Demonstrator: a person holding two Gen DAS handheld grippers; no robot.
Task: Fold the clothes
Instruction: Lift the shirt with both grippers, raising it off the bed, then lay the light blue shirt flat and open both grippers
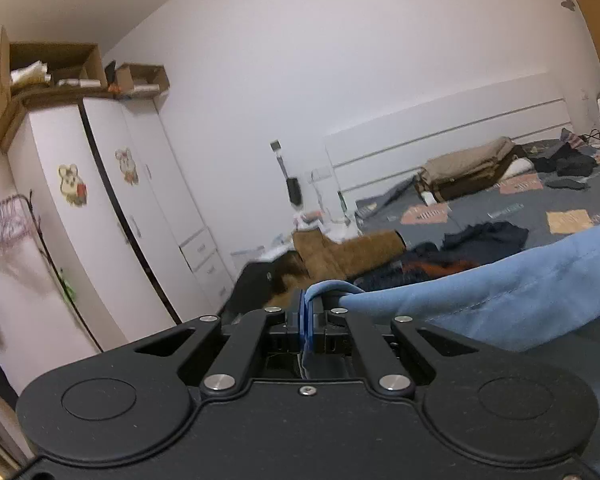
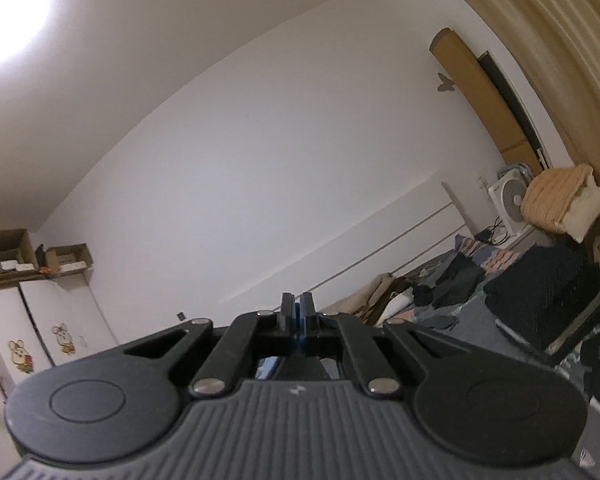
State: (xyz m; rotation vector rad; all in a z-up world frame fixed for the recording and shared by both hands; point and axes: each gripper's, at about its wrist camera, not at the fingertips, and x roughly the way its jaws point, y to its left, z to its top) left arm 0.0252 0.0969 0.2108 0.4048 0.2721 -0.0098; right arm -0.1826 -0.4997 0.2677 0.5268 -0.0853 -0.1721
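Behind my grippers, at one o'clock, the grey bed carries scattered dark clothes. From three o'clock, the light blue garment stretches to my left gripper, clamped on its edge. My right gripper pinches a blue sliver.

No readable text, brand or number anywhere. Wardrobe, left of the left claw: cartoon mouse stickers, no lettering legible. Bedsheet, ahead-right of that claw: printed patches with marks too blurred to read. Right claw body: small pale emblem, not legible.
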